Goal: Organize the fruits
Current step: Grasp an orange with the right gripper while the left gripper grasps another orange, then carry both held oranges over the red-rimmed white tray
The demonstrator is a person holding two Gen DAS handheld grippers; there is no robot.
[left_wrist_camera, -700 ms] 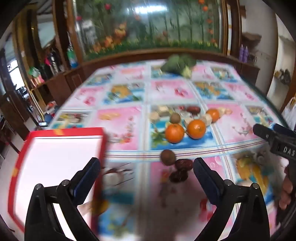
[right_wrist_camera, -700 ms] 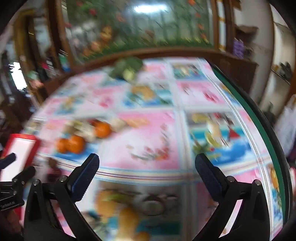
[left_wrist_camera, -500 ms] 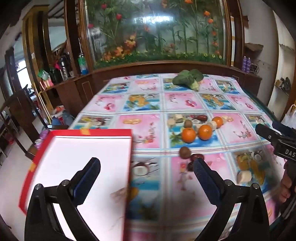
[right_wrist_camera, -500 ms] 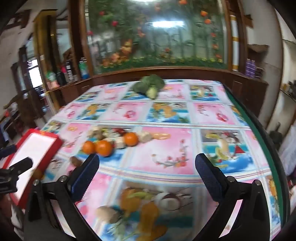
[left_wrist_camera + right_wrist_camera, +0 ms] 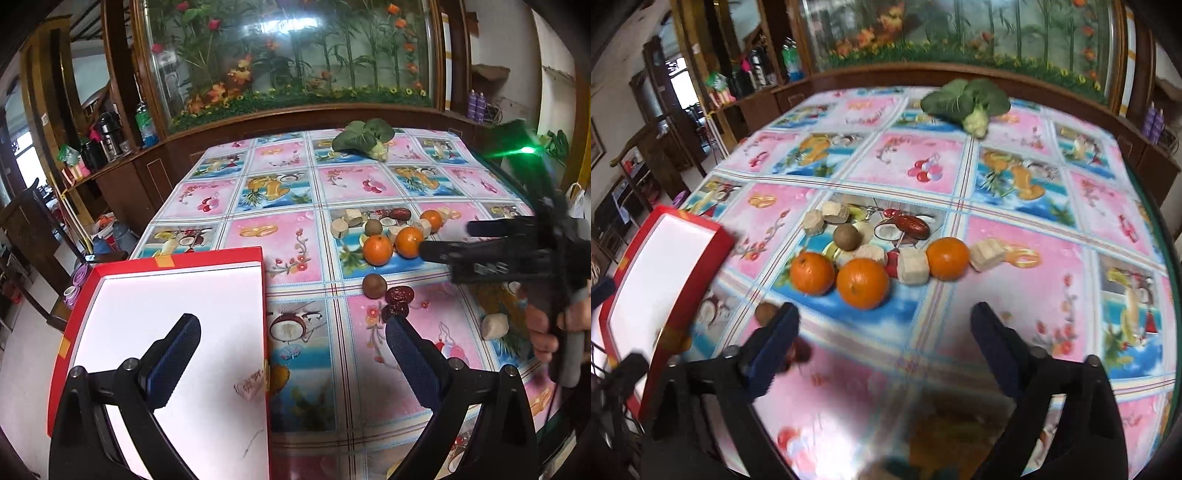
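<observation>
Now the red box (image 5: 177, 354) lies flat at the tabletop's (image 5: 280, 192) near left corner, its long side running away from us. Oranges (image 5: 862, 282) sit in a row across the middle. Both the left gripper (image 5: 293, 345) and right gripper (image 5: 884, 332) have fingers spread wide, holding nothing. Bare cloth lies beyond.

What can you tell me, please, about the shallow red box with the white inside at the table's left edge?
The shallow red box with the white inside is rectangular, looks like cardboard, with thin red walls and orange-yellow tape patches on its rim. It lies flat, open side up, nothing in it, at the left edge of the patterned tablecloth, apparently overhanging it. The open left gripper hovers above it; no fruit touches it.
</observation>
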